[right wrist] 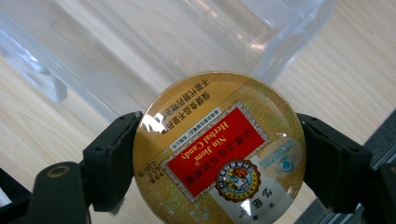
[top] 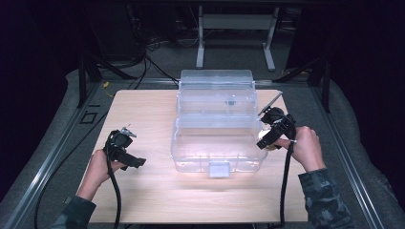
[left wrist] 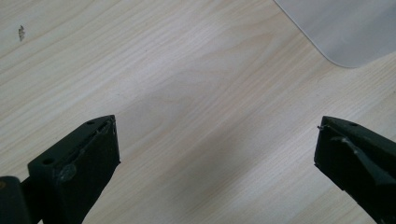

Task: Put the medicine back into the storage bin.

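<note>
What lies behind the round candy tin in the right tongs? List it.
Behind the candy tin stands the clear plastic box, open and see-through, on the wooden table. The tin covers part of the box's wall and the table beneath.

In the high view we see a bright worktop in the middle, lit from above, while the left and right sides and the top of the frame are almost black. The picture is a bit soft and grainy. The clear box shines white along its front edge at the centre. In the left gripper view we see even, gentle light on the wood, with a faint grey shadow in the middle of the frame. The black tongs at the bottom corners look slightly fuzzy. In the right gripper view we see white glare spots on the round tin, and the box behind it at the top is blurry.
</note>
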